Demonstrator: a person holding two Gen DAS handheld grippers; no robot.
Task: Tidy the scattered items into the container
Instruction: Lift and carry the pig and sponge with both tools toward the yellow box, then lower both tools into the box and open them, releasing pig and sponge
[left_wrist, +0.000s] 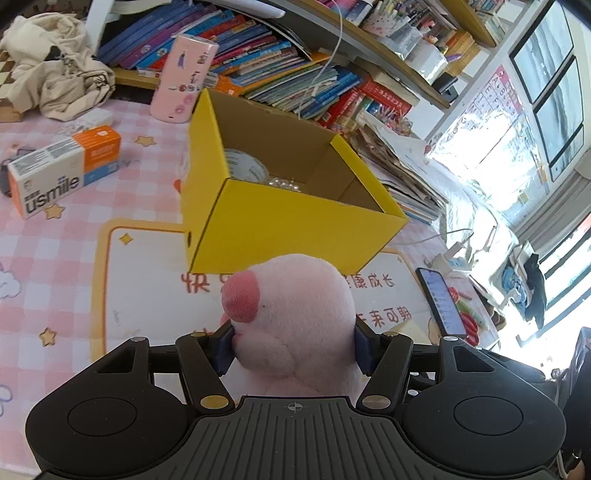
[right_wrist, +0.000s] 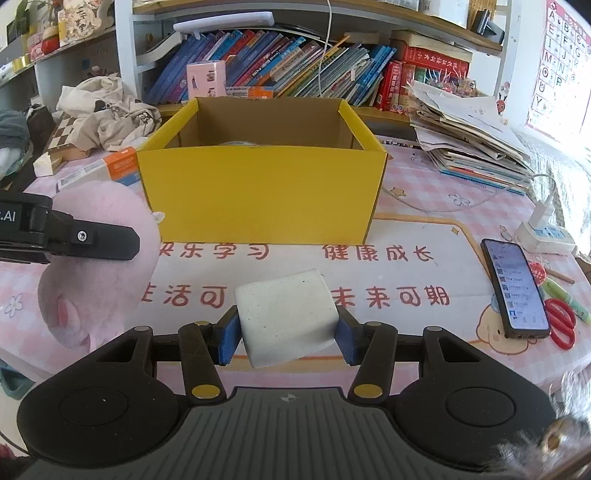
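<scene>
the left hand-held gripper (left_wrist: 293, 345) is clenched on a pink plush toy (left_wrist: 291, 317), its blue pads (left_wrist: 225, 349) pressing into the soft sides, and the toy hangs above the counter (left_wrist: 55, 266). the right hand-held gripper (right_wrist: 288, 332) is clenched on a white foam block (right_wrist: 286, 317), tilted between its pads and held off the counter. in the right wrist view the plush toy and the left gripper's finger sit at 9 o'clock of the block. the yellow box (right_wrist: 258, 192), open at the top, stands at 12 o'clock of both grippers on the pink checked counter; a tape roll (left_wrist: 243, 166) and some pearly beads (left_wrist: 282, 183) lie inside it. a usmile carton (left_wrist: 64, 171) lies at 10 o'clock of the box in the left wrist view, with a pink tin (left_wrist: 183, 77) at 11 o'clock. a phone (right_wrist: 515, 288) and red scissors (right_wrist: 561, 326) lie at 3 o'clock of the block.
</scene>
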